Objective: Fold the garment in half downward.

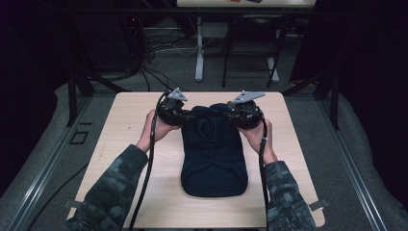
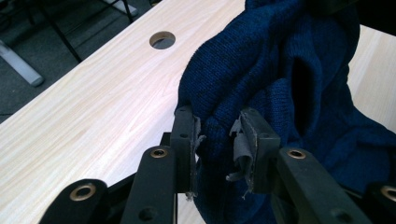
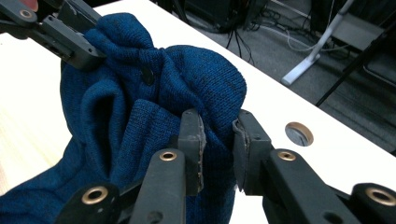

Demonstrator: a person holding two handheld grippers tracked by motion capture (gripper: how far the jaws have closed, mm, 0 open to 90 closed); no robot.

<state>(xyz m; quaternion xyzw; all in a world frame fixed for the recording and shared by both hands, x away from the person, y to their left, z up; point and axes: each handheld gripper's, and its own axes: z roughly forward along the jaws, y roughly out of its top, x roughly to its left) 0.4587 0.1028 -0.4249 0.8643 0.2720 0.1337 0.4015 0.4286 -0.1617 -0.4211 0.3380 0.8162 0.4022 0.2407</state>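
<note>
Left tool (image 2: 214, 133) and right tool (image 3: 218, 140) each clench the navy knit garment (image 1: 213, 154) — its far edge bunched between them — above the worktop (image 1: 130, 125).

dark blue knit garment (image 1: 213, 159) on pale wooden table (image 1: 125, 125)

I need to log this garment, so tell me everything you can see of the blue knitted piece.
The blue knitted garment is dark navy, ribbed-looking wool or similar, with small dark buttons down its middle. It lies folded lengthwise on the wooden table, its near end flat. Its far end is bunched and raised: the left gripper pinches one corner, the right gripper the other, fabric clamped between each pair of fingers.
</note>
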